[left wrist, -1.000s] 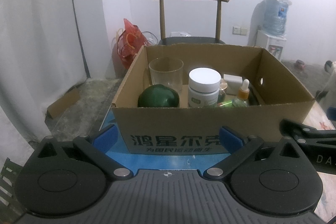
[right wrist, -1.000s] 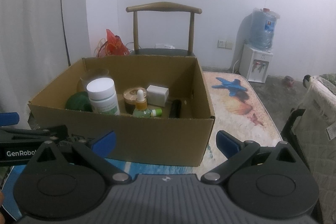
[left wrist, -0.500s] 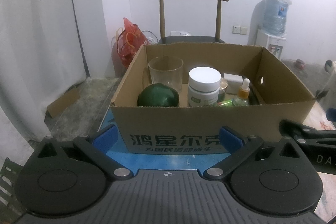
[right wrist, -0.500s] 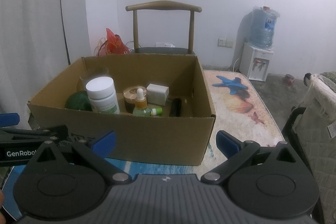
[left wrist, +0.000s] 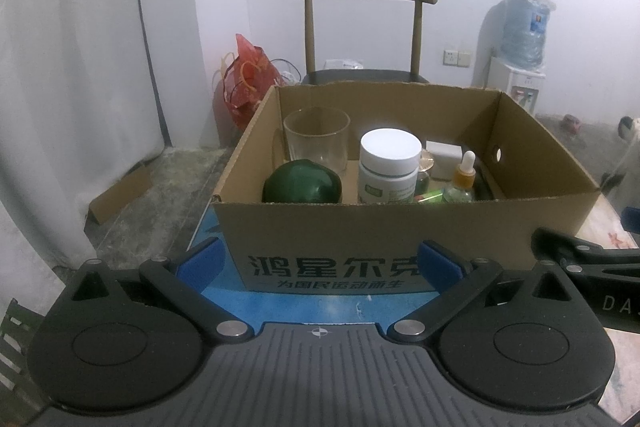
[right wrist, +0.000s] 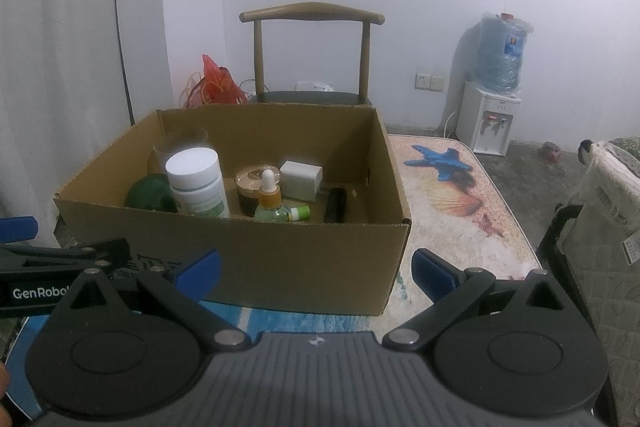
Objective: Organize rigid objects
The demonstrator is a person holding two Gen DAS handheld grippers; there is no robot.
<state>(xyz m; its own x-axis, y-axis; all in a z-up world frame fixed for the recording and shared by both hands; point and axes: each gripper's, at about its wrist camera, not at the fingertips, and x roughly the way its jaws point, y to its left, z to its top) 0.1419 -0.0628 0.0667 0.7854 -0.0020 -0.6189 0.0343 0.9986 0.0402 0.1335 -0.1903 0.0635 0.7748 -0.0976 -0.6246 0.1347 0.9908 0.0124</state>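
Observation:
A cardboard box stands on the table in front of both grippers. Inside are a clear glass, a dark green round object, a white-capped bottle, a dropper bottle, a white block, a gold-lidded jar and a black tube. My left gripper is open and empty, just short of the box's near wall. My right gripper is open and empty too, near the box's front right corner.
A wooden chair stands behind the box, with a red bag on the floor to its left. A water dispenser is at the back right. The table's patterned cloth lies right of the box. A white curtain hangs at the left.

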